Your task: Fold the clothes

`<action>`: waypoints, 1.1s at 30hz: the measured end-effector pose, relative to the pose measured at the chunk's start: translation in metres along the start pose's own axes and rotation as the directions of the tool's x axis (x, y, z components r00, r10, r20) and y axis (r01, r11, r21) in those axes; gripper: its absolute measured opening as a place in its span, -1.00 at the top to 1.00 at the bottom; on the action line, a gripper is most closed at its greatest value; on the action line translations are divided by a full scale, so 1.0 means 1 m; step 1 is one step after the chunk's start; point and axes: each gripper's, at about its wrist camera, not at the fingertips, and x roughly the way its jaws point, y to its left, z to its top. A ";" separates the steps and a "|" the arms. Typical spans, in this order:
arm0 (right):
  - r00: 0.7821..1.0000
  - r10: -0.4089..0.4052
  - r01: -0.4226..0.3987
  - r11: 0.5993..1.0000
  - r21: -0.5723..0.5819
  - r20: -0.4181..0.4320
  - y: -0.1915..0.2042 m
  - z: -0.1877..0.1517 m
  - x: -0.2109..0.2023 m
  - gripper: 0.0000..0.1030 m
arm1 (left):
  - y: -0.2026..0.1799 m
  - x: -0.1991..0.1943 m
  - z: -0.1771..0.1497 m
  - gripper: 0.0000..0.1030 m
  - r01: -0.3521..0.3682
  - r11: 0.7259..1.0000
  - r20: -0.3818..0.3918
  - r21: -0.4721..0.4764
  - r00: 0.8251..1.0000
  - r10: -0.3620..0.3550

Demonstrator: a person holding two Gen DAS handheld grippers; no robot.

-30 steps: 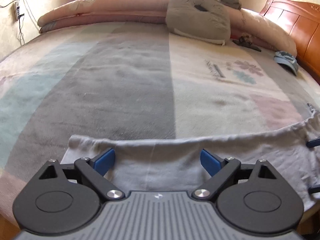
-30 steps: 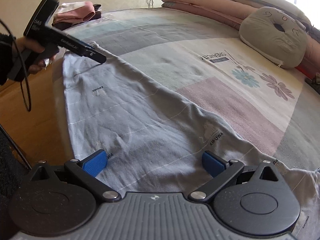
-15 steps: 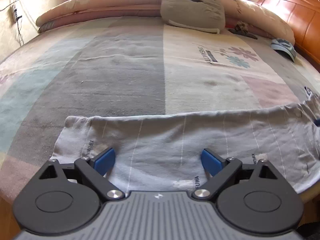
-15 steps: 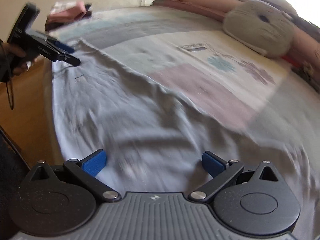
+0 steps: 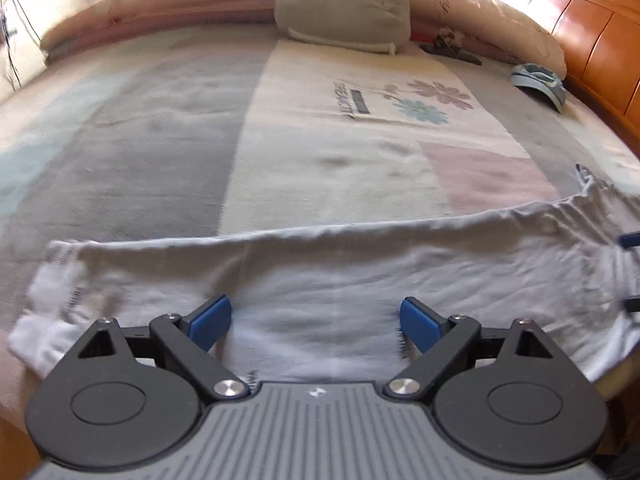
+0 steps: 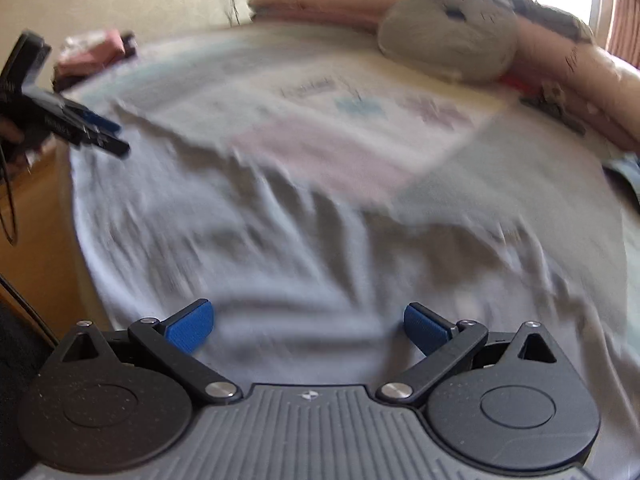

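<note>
Garment (image 5: 320, 272) shifted farther up bed (image 5: 168, 128) (blurred), claws spread

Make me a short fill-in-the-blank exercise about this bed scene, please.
1. The pale garment lies spread along the near edge of the ____.
2. Both the left gripper and the right gripper are ____.
3. The grey cushion rests near the ____ headboard.
4. The finger pads of each gripper are ____ in colour.

Missing words: bed; open; wooden; blue
</note>
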 end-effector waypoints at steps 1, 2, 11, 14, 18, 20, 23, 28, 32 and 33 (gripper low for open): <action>1.000 -0.010 0.010 1.000 0.003 0.011 -0.004 -0.012 -0.009 -1.00 | 0.001 0.000 0.001 -0.79 -0.015 1.000 -0.011 0.000 1.000 0.015; 1.000 -0.022 0.022 1.000 0.016 0.010 -0.008 -0.020 -0.016 -1.00 | 0.002 0.000 0.003 -0.79 -0.030 1.000 -0.022 0.000 0.999 0.030; 0.986 -0.161 0.151 0.973 0.173 0.048 -0.044 -0.030 -0.054 -1.00 | -0.065 -0.009 0.043 -0.76 0.185 0.980 0.014 0.072 0.982 -0.186; 0.976 -0.218 0.213 0.961 0.177 0.008 -0.058 -0.047 -0.053 -1.00 | -0.103 0.000 0.045 -0.76 0.348 0.932 -0.018 0.101 0.937 -0.348; 0.976 -0.217 0.210 0.938 0.276 -0.006 -0.079 -0.085 -0.073 -1.00 | -0.126 0.020 0.036 -0.76 0.331 0.935 -0.097 0.124 0.942 -0.321; 0.969 -0.248 0.245 0.934 0.262 -0.023 -0.081 -0.098 -0.085 -1.00 | -0.123 0.029 0.034 -0.74 0.267 0.958 -0.119 0.108 0.960 -0.255; 0.960 -0.271 0.278 0.922 0.269 -0.063 -0.084 -0.102 -0.096 -1.00 | -0.121 0.026 0.042 -0.74 0.249 0.963 -0.124 0.099 0.964 -0.236; 0.947 -0.321 0.304 0.918 0.255 0.026 -0.090 -0.084 -0.100 -1.00 | -0.152 0.018 0.058 -0.74 0.392 0.909 -0.102 0.140 0.919 -0.380; 0.930 -0.368 0.360 0.903 0.234 -0.010 -0.103 -0.086 -0.081 -1.00 | -0.193 0.031 0.061 -0.75 0.564 0.809 -0.156 0.164 0.825 -0.543; 0.928 -0.372 0.365 0.901 0.234 -0.016 -0.106 -0.089 -0.077 -1.00 | -0.200 0.038 0.060 -0.75 0.575 0.799 -0.162 0.174 0.817 -0.553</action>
